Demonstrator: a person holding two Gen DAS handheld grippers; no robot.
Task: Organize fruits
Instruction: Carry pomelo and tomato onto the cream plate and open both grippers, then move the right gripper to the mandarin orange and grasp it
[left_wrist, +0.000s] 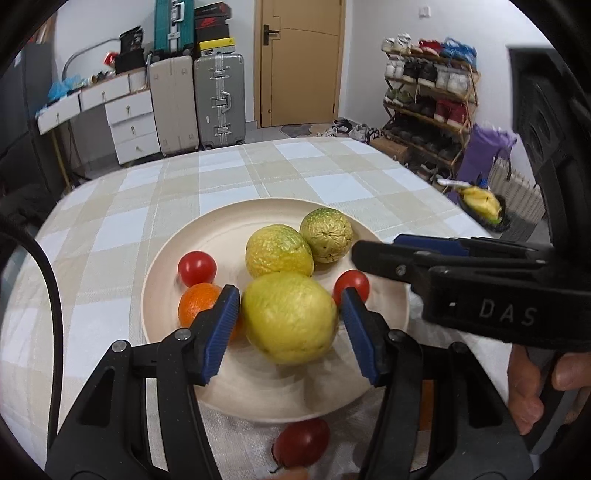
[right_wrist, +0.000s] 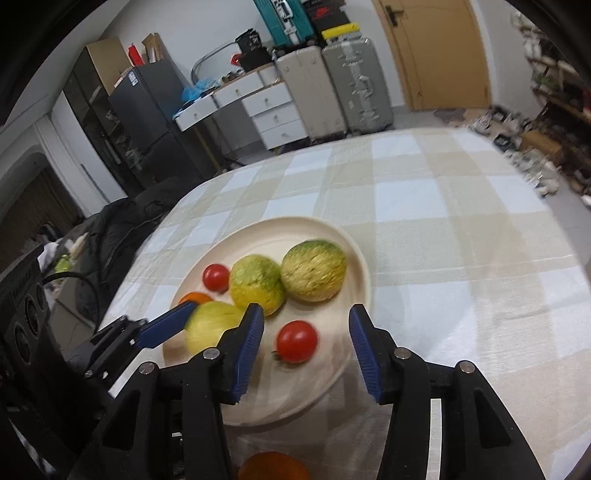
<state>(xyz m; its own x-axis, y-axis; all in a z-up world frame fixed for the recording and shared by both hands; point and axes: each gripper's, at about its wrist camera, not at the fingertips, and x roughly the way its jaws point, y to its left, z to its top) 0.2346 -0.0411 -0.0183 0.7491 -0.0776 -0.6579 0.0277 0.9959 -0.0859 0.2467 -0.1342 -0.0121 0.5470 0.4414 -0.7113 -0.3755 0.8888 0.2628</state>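
- A cream plate (left_wrist: 173, 258) sits on a table (left_wrist: 110, 229) covered in a checked cloth, toward the near edge, holding most of the fruit.
- The left claw (left_wrist: 290, 319) hangs over the near side of the plate, its blue pads spread on either side of a large yellow lemon (left_wrist: 290, 317); whether the pads touch the fruit cannot be told.
- Behind that lemon lie a second yellow-green lemon (left_wrist: 277, 251) and a greener one (left_wrist: 325, 234), side by side.
- An orange (left_wrist: 195, 304) rests beside the left pad, with a red tomato (left_wrist: 197, 267) just beyond it.
- The right claw (right_wrist: 306, 347) is open and empty above another tomato (right_wrist: 297, 340) near the plate's right rim.
- One more tomato (left_wrist: 301, 441) lies off the plate on the cloth, at the table's near edge.
- An orange fruit (right_wrist: 273, 466) shows at the bottom of the right wrist view, off the plate.
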